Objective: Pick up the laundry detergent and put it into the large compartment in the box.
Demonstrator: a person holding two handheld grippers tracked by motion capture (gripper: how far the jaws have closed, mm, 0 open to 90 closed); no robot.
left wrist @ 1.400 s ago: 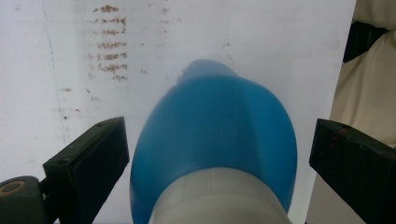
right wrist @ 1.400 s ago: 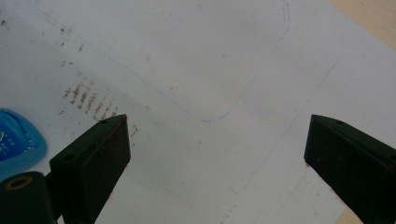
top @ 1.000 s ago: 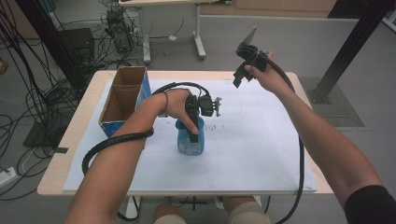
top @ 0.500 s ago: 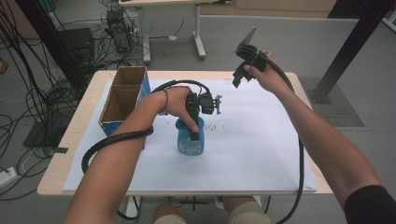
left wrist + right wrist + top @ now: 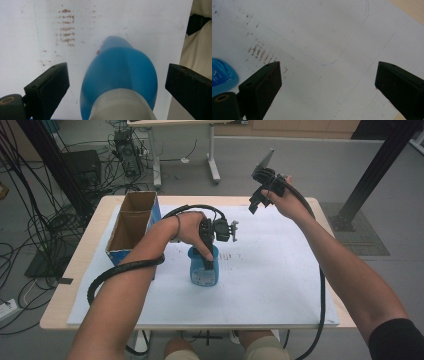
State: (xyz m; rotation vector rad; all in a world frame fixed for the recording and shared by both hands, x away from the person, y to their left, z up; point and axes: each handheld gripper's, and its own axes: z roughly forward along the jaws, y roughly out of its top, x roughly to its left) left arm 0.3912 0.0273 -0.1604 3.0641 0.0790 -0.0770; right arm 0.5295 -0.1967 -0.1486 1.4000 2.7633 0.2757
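A blue bottle point(image 5: 204, 272) with a white cap stands upright on the white sheet point(image 5: 270, 270) in the middle of the table. My left gripper point(image 5: 206, 262) reaches down over it from above. In the left gripper view the bottle point(image 5: 120, 75) sits between the jaws of my left gripper point(image 5: 116, 75), which stand open and well apart from its sides. My right gripper point(image 5: 257, 202) is held up in the air over the table's far right part. It is open, and its own view shows my right gripper point(image 5: 327, 72) above bare sheet, with the bottle point(image 5: 222, 75) at the left edge.
An open cardboard box point(image 5: 156, 217) with blue sides stands at the table's far left. Faint brown smudges point(image 5: 65, 27) mark the sheet beyond the bottle. Cables trail from both grippers along the forearms. The wooden table edge point(image 5: 80, 265) borders the sheet.
The left hand has shifted only slightly over the bottle. The right gripper stays raised in the same place.
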